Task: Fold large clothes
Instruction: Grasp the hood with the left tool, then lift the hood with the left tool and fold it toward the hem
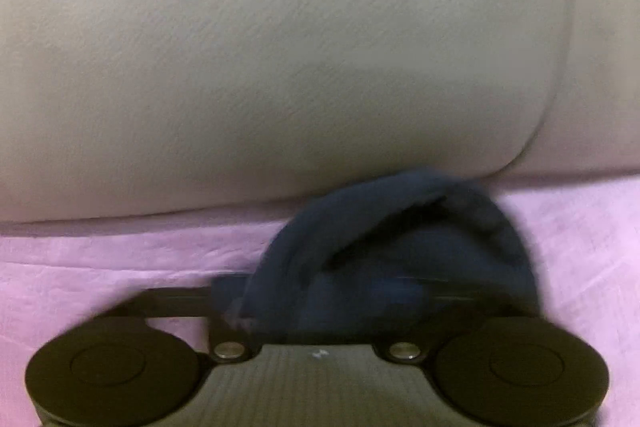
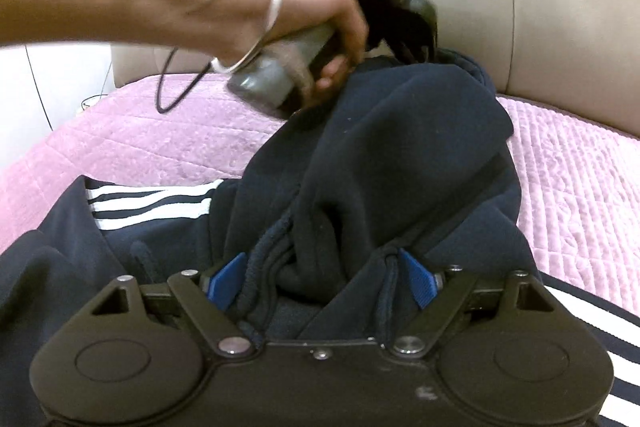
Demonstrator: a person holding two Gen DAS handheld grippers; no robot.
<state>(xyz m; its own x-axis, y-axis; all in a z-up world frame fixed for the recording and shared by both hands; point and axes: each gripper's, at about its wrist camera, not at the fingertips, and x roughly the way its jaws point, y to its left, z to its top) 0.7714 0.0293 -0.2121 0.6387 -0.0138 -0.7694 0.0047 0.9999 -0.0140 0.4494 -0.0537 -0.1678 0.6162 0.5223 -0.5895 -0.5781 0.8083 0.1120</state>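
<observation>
navy hoodie (image 2: 400,155) on pink bedspread (image 2: 160,147); left claw (image 1: 320,291) clamps hoodie, right claw (image 2: 320,279) spread wide.

Home, prob. bedroom: pink quilted bedspread (image 2: 568,163) laid over a bed, w/ padded beige headboard (image 1: 280,47) behind it; dark striped clothing (image 2: 360,155) lies on top.

Left gripper (image 1: 320,291) is pinching a bunched fold of dark navy garment (image 1: 400,239); pink quilted cover (image 1: 100,259) is lying beneath it, beige leather cushion (image 1: 280,47) is rising just ahead.
</observation>
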